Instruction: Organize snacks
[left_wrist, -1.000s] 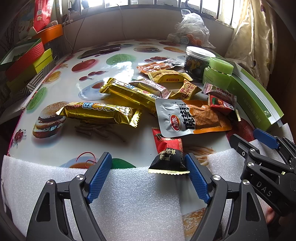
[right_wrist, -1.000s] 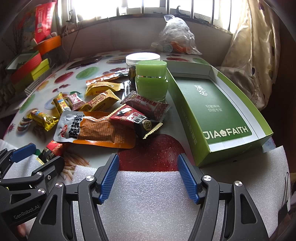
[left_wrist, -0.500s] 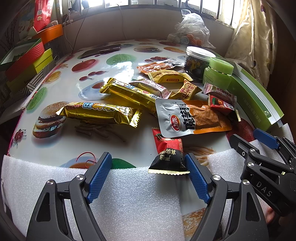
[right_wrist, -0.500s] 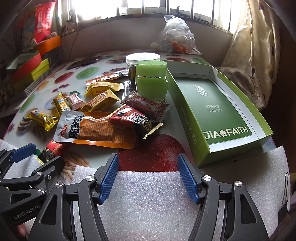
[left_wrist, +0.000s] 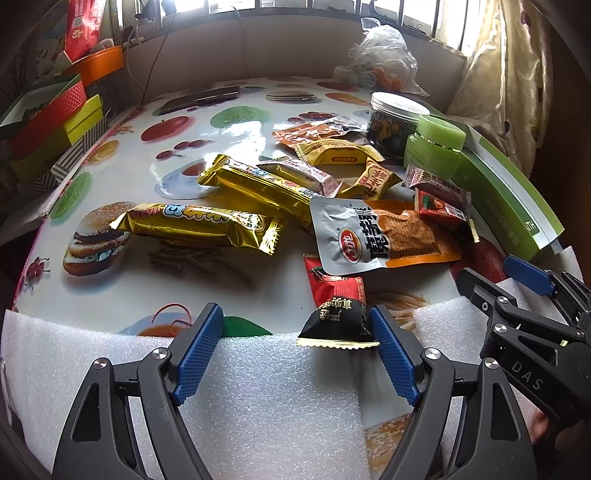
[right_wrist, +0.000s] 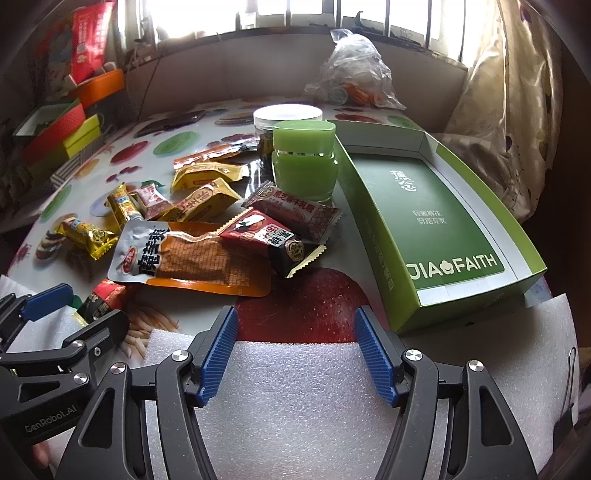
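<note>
Several snack packets lie scattered on a fruit-print table. A grey and orange pouch (left_wrist: 380, 236) (right_wrist: 192, 258) lies mid-table, with gold bars (left_wrist: 199, 225) to its left. A red and black packet (left_wrist: 338, 306) lies just ahead of my left gripper (left_wrist: 295, 350), close to its right finger. The left gripper is open and empty over white foam. My right gripper (right_wrist: 297, 354) is open and empty over white foam, short of another red and black packet (right_wrist: 273, 240). An open green box (right_wrist: 424, 218) lies at the right.
A green jar (right_wrist: 304, 162) and a clear jar with a white lid (right_wrist: 286, 118) stand behind the packets. A plastic bag (right_wrist: 351, 74) sits at the back. Coloured boxes (left_wrist: 55, 122) are stacked at the left edge. White foam sheets (left_wrist: 258, 406) line the near edge.
</note>
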